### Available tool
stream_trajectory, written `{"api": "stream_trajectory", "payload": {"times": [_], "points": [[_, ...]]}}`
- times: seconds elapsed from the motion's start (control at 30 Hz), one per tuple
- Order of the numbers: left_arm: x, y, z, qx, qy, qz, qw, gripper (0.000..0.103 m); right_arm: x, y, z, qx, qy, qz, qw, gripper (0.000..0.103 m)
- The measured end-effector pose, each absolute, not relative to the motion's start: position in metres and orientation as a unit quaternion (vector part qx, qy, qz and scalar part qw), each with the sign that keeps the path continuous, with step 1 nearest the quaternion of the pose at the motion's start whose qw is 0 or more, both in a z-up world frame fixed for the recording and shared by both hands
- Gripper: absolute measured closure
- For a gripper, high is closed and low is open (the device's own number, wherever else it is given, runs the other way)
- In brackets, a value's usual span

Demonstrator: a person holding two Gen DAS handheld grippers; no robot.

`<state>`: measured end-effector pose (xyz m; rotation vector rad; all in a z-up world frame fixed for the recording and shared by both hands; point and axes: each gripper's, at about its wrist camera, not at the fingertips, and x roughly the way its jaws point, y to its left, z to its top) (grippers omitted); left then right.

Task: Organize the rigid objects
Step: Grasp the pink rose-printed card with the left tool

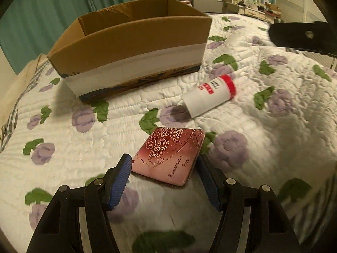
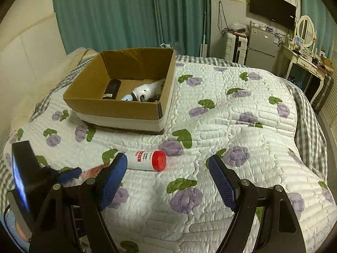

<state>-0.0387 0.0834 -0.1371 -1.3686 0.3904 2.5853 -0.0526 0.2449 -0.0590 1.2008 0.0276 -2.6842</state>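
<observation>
A flat pink rose-printed tin (image 1: 171, 156) lies on the quilt between the fingers of my left gripper (image 1: 164, 164), which is open around its near end. A white bottle with a red cap (image 1: 210, 94) lies on its side beyond the tin; it also shows in the right wrist view (image 2: 147, 160). My right gripper (image 2: 167, 164) is open and empty, just short of the bottle. The cardboard box (image 2: 113, 107) stands on the bed behind and holds a black cylinder (image 2: 111, 89) and a white device (image 2: 145, 92).
The floral quilt (image 2: 242, 168) covers the bed. A fridge (image 2: 261, 48), a dressing table with a mirror (image 2: 305, 57) and teal curtains (image 2: 126, 14) stand past the bed. The left gripper's body shows in the right wrist view (image 2: 25, 181).
</observation>
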Motion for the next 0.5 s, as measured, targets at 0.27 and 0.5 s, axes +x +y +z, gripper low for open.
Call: {"api": "stream_trajectory", "payload": {"times": [0.27, 0.5], "points": [[-0.065, 0.089, -0.150, -0.474, 0.149, 0.861, 0.108, 0.036, -0.057, 0.245, -0.068, 0.420, 0.007, -0.903, 0.094, 0.023], [-0.074, 0.092, -0.168, -0.484, 0.146, 0.857, 0.097, 0.032, -0.062, 0.241, -0.079, 0.436, 0.014, -0.895, 0.089, 0.023]]}}
